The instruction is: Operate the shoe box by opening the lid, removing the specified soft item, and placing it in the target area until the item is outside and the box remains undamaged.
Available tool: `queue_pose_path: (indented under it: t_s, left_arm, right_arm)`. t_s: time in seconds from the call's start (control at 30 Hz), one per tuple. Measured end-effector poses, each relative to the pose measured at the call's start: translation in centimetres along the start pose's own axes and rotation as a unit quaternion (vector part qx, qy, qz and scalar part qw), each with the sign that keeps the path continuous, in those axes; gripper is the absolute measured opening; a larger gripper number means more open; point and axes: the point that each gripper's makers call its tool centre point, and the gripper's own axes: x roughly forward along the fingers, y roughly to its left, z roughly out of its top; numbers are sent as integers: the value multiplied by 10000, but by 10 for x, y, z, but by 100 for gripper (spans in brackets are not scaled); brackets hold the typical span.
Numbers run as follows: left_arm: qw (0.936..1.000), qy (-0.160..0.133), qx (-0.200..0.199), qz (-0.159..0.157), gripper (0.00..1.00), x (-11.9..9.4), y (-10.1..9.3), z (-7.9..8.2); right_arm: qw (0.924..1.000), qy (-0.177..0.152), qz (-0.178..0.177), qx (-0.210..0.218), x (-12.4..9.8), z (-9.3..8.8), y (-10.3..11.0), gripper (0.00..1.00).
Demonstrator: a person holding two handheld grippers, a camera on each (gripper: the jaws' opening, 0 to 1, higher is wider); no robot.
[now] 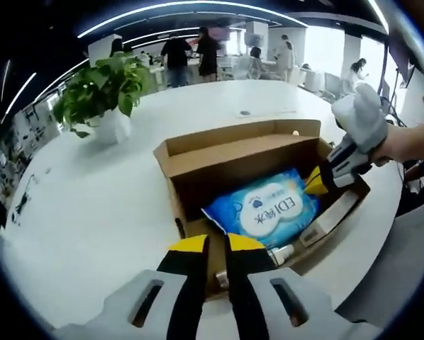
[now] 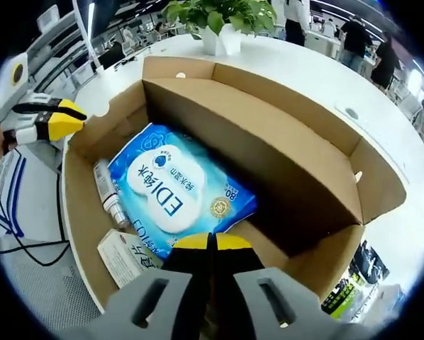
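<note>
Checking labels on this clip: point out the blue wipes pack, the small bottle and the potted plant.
Blue wipes pack [image 2: 171,190], right gripper view, on its white label.
Small bottle [image 2: 110,195], right gripper view, mid-body.
Potted plant [image 1: 102,86], left gripper view, on the leaves.

The box [image 2: 297,177] is brown. The soft pack [image 2: 173,191] is blue with a white patch. The tool [image 2: 212,244] tips are yellow on black.

Wipes pack [image 2: 175,195] partly hidden by right fingers [image 2: 233,244], bottle [image 2: 111,198] label too small to read, background people blurred
</note>
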Motion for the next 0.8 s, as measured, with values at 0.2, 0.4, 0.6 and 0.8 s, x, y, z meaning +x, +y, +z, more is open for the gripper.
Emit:
queue_pose_path:
  t_s: [0.2,0.4,0.6,0.8]
  left_arm:
    - [9993,313,53,-203,11,21,-12,-5]
    - [9971,713,-31,-276,13,43,-11,-16]
    - [9942,1044,-80,-222,15,54,-6,-27]
    - [9907,1299,-204,-358,14,66,-14,-37]
  right_arm:
    - [10000,2,5,9,1,0,-1,0]
    - [10000,2,2,1,1,0,-1,0]
    - [10000,-2,6,15,1,0,-1,0]
    - [10000,-6,4,32,0,0,0,0]
